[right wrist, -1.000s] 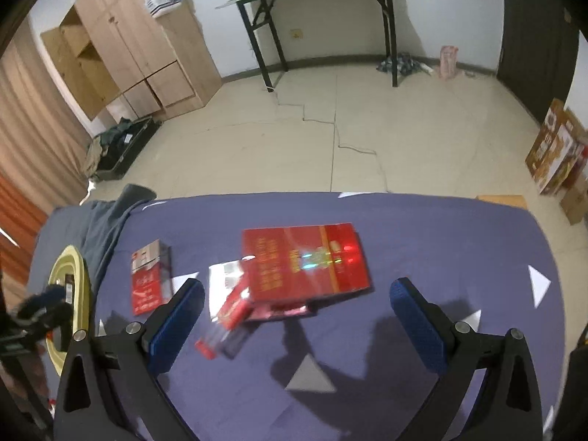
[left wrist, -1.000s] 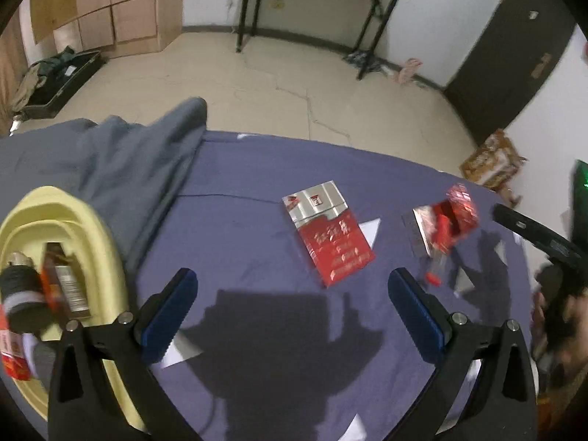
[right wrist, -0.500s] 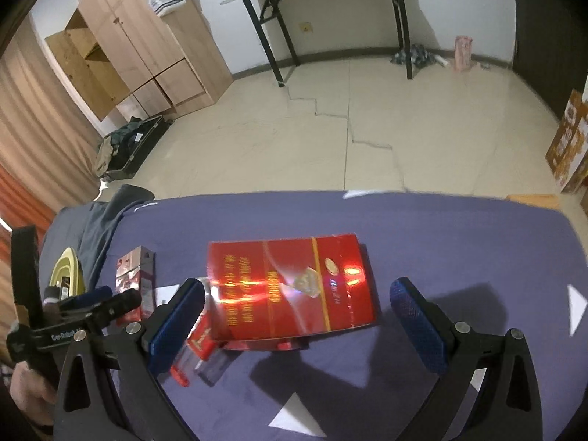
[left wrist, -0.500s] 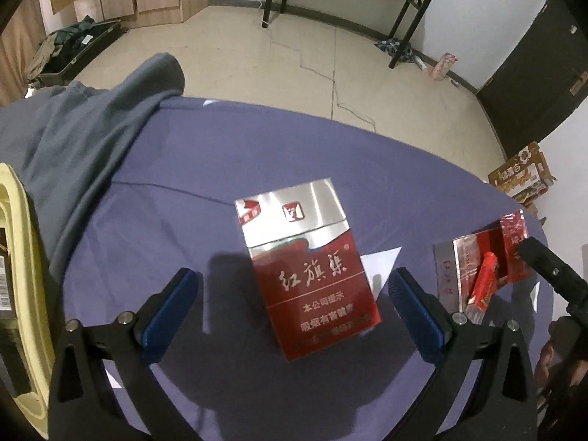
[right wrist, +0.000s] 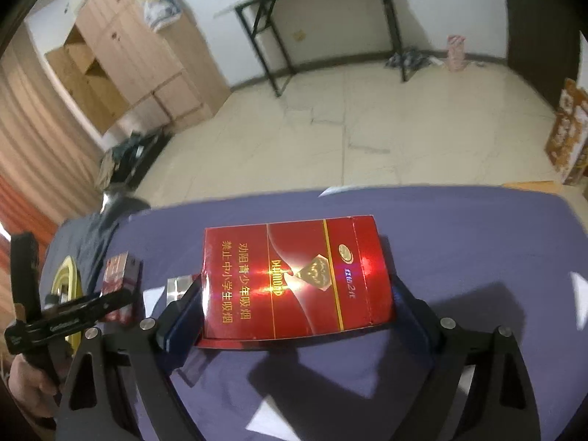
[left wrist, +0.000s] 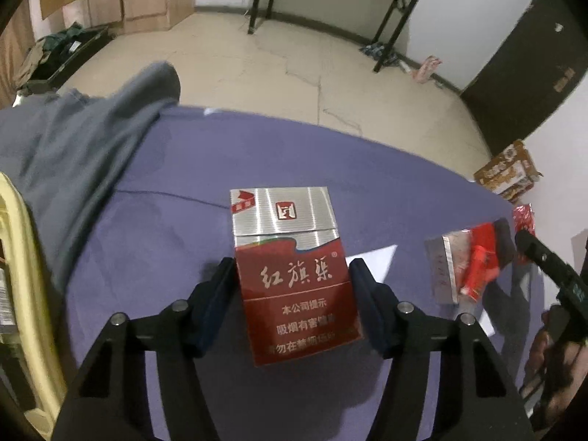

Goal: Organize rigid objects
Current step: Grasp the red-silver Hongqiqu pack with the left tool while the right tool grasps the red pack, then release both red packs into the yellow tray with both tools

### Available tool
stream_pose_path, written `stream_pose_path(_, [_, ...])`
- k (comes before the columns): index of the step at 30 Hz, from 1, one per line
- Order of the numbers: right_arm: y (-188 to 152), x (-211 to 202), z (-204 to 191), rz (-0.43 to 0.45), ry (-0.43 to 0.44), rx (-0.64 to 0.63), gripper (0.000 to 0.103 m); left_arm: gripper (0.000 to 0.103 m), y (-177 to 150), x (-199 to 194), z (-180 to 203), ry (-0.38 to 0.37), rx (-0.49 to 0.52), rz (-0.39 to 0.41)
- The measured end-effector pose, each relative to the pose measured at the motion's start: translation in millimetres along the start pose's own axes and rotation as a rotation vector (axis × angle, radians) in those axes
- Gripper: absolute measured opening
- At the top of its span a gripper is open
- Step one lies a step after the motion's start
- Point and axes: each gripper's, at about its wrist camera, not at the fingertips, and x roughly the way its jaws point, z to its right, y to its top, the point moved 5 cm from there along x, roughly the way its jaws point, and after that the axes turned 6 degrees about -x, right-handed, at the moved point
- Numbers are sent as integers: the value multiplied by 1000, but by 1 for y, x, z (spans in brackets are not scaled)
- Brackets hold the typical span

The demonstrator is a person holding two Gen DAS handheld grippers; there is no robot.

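Purple cloth (left wrist: pixel 176 228) covers the tabletop, tiled floor and black folding desk (right wrist: pixel 316 18) behind, wooden cabinets (right wrist: pixel 121 58) at left. Left gripper (left wrist: pixel 292 275) has jaws narrowed onto the long sides of a red-and-silver cigarette pack (left wrist: pixel 290 268), both pads against its edges, pack lying flat on the cloth with silver lid end pointing away. Right gripper (right wrist: pixel 297 294) has jaws closed to the short ends of a red cigarette carton (right wrist: pixel 294 279), left pad touching its end, right pad mostly hidden behind the carton; carton lies across the fingers, gold print facing up. Whether either box is lifted off the cloth, cannot tell. Count: two grippers, one red-and-silver pack, one red carton, one small red lighter-like item (left wrist: pixel 477 272) on a silver wrapper (left wrist: pixel 441 268) right of the pack, one yellow basket (left wrist: pixel 22 257) at far left, one grey garment (left wrist: pixel 73 154) draped beside the basket. Several white paper triangles (left wrist: pixel 371 261) scattered on the cloth.
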Motion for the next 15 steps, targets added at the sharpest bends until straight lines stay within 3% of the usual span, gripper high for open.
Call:
stream_pose_path(5, [-8, -45, 22, 15, -89, -13, 91, 63, 3, -56, -14, -11, 73, 72])
stream_pose_path(7, [-7, -62, 12, 15, -100, -53, 91, 63, 8, -84, -30, -7, 77, 98])
stream_pose_path(11, [6, -91, -66, 40, -100, -260, 91, 63, 24, -159, -85, 25, 60, 193])
stream_pose_path(15, [13, -110, -178, 67, 52, -373, 91, 63, 25, -221, -165, 154, 47, 218])
